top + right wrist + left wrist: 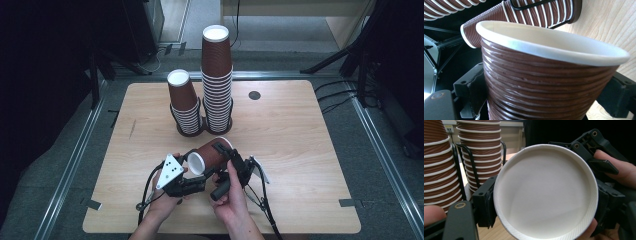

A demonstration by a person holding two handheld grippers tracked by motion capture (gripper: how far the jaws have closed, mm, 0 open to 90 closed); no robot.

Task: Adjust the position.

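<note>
Brown ribbed paper cup (210, 156) being held sideways above the wooden table (300, 150).
Right gripper (231, 161) jaws are clamping its body; left gripper (192, 181) jaws are pinching its white base, before two racked cup stacks (205, 95).

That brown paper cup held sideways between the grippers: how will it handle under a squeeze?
The cup is probably light and thin-walled, so a hard pinch could dent it. Its ribbed brown side should give the pads decent friction. Lying on its side as it is now, it would likely roll in an arc if set on the table.
</note>
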